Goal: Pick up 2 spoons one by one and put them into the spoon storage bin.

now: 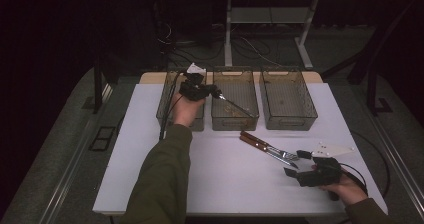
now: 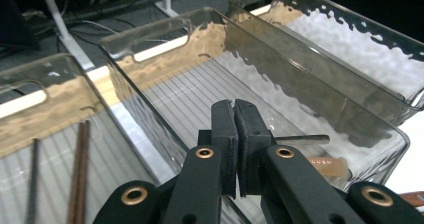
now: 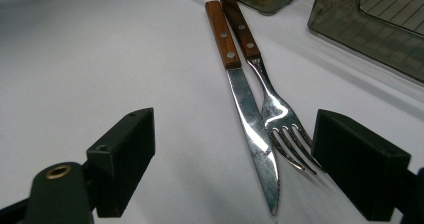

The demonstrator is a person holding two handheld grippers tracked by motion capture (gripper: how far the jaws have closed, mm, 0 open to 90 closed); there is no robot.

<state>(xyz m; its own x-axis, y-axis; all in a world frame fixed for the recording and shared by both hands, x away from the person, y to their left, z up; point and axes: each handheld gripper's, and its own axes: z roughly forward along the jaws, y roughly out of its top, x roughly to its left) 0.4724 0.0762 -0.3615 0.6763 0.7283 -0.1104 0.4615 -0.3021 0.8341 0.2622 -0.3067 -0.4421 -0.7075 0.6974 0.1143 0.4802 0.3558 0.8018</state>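
A wood-handled knife (image 1: 261,150) (image 3: 250,114) and fork (image 1: 270,145) (image 3: 276,109) lie side by side on the white table (image 1: 225,179). My right gripper (image 1: 296,163) (image 3: 237,134) rests low at their tips. It is open, with one jaw on each side of the blade and tines and touching neither. My left gripper (image 1: 212,91) (image 2: 235,134) hovers over the middle clear bin (image 1: 235,121) (image 2: 165,49). It is shut on a thin dark utensil (image 1: 235,105) (image 2: 305,138), which sticks out sideways over that bin.
Three clear bins stand in a row at the table's far edge. The left bin (image 1: 163,104) (image 2: 30,99) holds brown sticks (image 2: 81,174) and a dark rod (image 2: 33,184). The right bin (image 1: 287,121) (image 2: 350,39) stands beside the middle one. A beige label (image 2: 327,165) lies in the middle bin.
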